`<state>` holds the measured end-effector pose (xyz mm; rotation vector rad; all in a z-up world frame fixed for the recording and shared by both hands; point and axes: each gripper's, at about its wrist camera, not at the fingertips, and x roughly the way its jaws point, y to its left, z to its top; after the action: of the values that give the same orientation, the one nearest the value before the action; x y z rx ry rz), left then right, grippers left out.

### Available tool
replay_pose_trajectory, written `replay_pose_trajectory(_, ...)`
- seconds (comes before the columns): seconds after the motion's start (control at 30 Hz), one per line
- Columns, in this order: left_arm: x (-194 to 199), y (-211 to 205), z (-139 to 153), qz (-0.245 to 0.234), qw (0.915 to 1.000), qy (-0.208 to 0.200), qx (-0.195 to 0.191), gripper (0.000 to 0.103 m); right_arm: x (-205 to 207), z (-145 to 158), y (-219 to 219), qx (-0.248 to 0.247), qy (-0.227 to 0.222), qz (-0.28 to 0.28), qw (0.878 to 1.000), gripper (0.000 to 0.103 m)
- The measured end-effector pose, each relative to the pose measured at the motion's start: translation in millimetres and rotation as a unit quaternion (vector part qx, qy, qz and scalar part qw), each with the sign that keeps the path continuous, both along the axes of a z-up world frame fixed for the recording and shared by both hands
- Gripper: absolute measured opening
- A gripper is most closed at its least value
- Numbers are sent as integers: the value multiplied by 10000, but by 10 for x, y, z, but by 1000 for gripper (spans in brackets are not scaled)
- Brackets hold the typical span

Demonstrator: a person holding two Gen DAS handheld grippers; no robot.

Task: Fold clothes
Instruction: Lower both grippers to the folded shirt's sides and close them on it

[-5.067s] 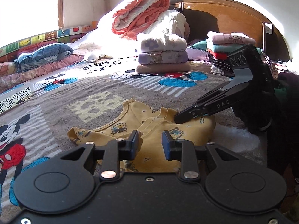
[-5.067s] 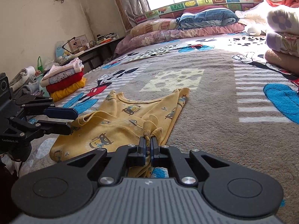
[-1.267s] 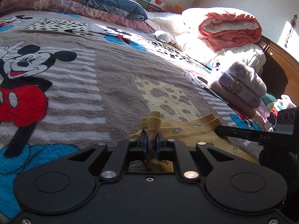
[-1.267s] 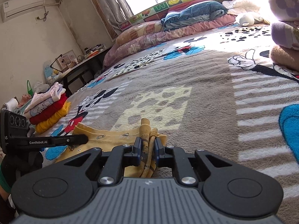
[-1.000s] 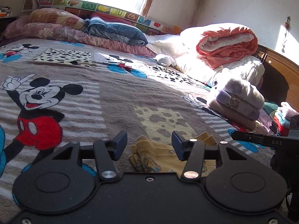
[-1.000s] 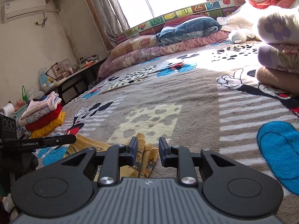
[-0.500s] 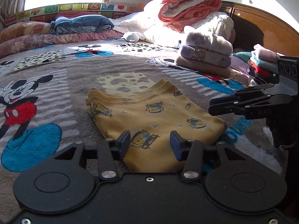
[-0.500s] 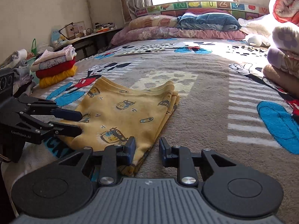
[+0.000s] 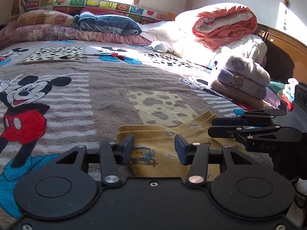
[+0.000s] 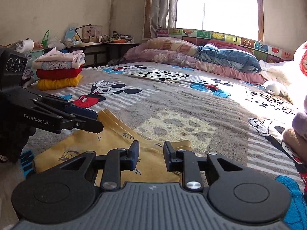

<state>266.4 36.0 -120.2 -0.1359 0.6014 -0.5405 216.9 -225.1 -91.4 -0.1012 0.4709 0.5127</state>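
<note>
A yellow child's garment [image 9: 159,147] printed with small vehicles lies folded flat on the cartoon-mouse blanket [image 9: 107,88]. My left gripper [image 9: 154,148] is open just above its near left corner, nothing between the pads. In the left wrist view my right gripper [image 9: 213,127] reaches in from the right over the garment's far corner, its fingers a little apart. From the right wrist, the yellow garment [image 10: 107,145] spreads to the left, my right gripper [image 10: 150,156] is open over its right edge, and the left gripper [image 10: 97,119] hovers over its left part.
A stack of folded clothes [image 9: 243,82] and rolled bedding [image 9: 224,25] sit at the bed's right by the wooden headboard. Another folded pile [image 10: 59,70] rests at the bed's left edge near a cluttered desk [image 10: 99,42]. Pillows [image 10: 226,55] line the window side.
Both grippers let go of the garment's far edge about a second ago, leaving it folded flat. Both have since shifted forward and lower over its far half.
</note>
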Motion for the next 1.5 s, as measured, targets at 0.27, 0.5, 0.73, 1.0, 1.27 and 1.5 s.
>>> replay_pose_trajectory(0.27, 244, 306, -113, 98, 9886, 899, -1205, 37, 399, -290, -514, 1686, 1350, -437, 9754, 3)
replay_pose_trajectory(0.5, 198, 272, -76, 90, 9906, 790, -1112, 36, 434, -350, -636, 2116, 1517, -571, 9638, 0)
replay_pose_trajectory(0.73, -102, 272, 76, 437, 9920, 364, -1127, 57, 159, -223, -711, 1981, 1175, -1058, 9673, 43)
replay_pose_trajectory(1.0, -567, 420, -18, 1013, 9664, 1449, -1864, 63, -345, -303, -838, 2994, 2040, -1129, 9252, 51)
replay_pose_trajectory(1.27, -1079, 269, -92, 1388, 9440, 1800, -2392, 56, -740, -510, -711, 3849, 2335, -1488, 8805, 47)
replay_pose_trajectory(1.5, -1289, 224, -68, 1594, 9369, 1819, -2526, 12, -769, -670, -749, 4405, 2205, -1659, 8543, 14)
